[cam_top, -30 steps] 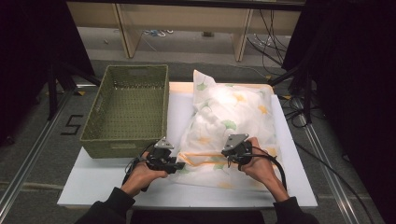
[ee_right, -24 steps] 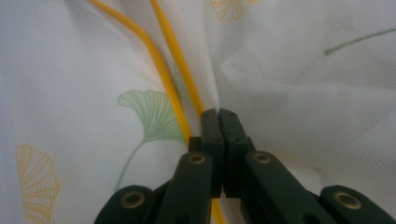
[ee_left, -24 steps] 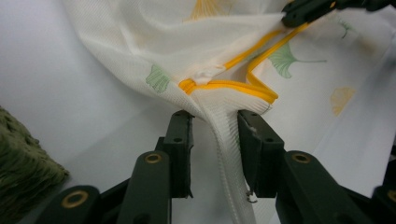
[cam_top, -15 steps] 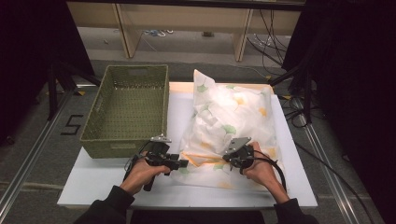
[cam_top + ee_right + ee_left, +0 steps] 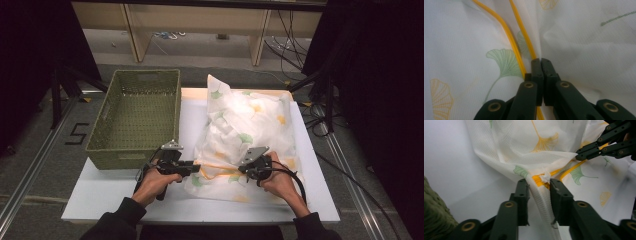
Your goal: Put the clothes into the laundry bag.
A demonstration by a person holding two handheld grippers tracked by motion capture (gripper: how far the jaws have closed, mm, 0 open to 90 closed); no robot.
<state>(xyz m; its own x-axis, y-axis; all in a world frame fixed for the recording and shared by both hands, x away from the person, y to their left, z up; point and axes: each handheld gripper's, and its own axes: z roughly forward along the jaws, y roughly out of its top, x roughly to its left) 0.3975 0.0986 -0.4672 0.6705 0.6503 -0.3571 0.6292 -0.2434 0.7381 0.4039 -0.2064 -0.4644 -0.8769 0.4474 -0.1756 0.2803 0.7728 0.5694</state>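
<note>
A pillow (image 5: 250, 120) in a white case printed with ginkgo leaves lies on the white board. A yellow zipper (image 5: 571, 168) runs along its near edge. My left gripper (image 5: 539, 182) sits at the zipper's left end. Its jaws have just been closing, and a ridge of fabric with the white pull tab (image 5: 545, 177) is pinched between them. My right gripper (image 5: 541, 61) is shut on a fold of the case beside the zipper (image 5: 509, 35). In the high view the left gripper (image 5: 197, 167) and the right gripper (image 5: 242, 170) face each other along that edge.
A green woven basket (image 5: 135, 110) stands on the left of the white board (image 5: 125, 195), close behind my left hand. Cables trail from both grippers. Shelving legs and loose wires are on the floor beyond the table.
Both hands have barely shifted. The right gripper sits slightly nearer the front edge than a second ago and still holds the fabric. The left gripper stays at the zipper's end.
</note>
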